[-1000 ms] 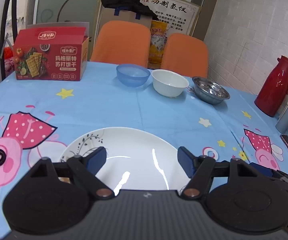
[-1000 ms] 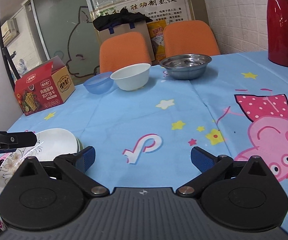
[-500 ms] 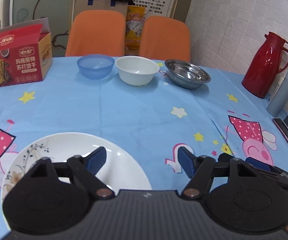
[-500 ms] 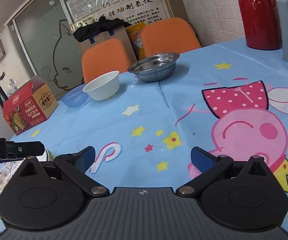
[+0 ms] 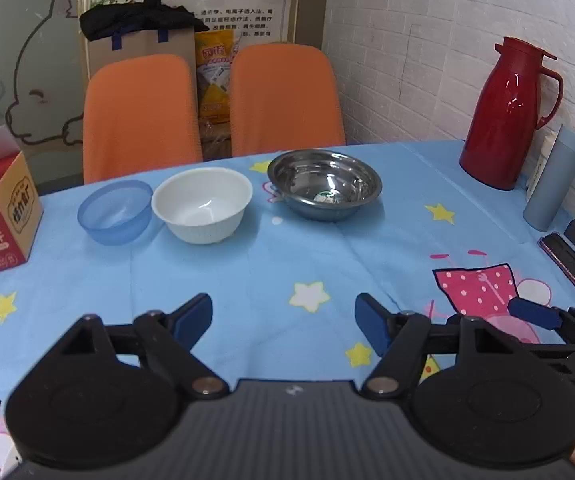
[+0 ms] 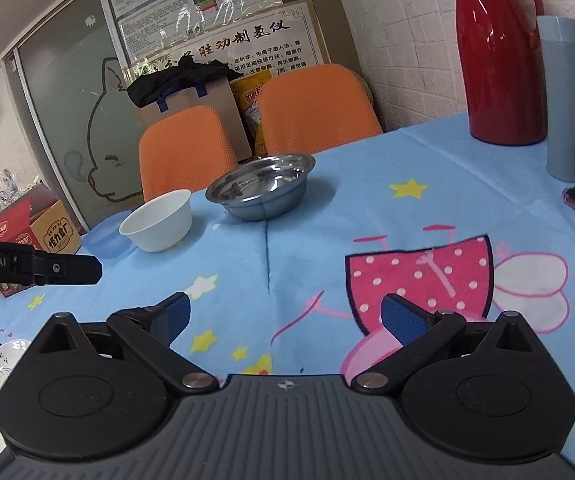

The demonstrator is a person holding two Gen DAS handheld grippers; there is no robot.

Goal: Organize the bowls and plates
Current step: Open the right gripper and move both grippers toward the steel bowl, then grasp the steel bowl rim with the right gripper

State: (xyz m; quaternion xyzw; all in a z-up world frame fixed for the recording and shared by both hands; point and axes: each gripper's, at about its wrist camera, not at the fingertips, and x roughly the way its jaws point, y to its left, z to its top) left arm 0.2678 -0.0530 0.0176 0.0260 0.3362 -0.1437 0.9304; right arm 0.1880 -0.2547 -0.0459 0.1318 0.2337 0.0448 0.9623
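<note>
Steel bowl (image 5: 324, 184), white bowl (image 5: 202, 205) and blue bowl (image 5: 114, 211) sat in 1 row; both the left gripper (image 5: 283, 319) and the right gripper (image 6: 285, 313) hung apart, empty.

My view: far, a shiny metal bowl (image 5: 324, 184); matt white bowl (image 5: 202, 210); translucent blue plastic bowl (image 5: 114, 212); glossy red jug (image 5: 508, 114).

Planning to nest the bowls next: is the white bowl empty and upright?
Yes. The white bowl stands upright on its base between the blue bowl and the steel bowl, and its inside shows only bare white.
</note>
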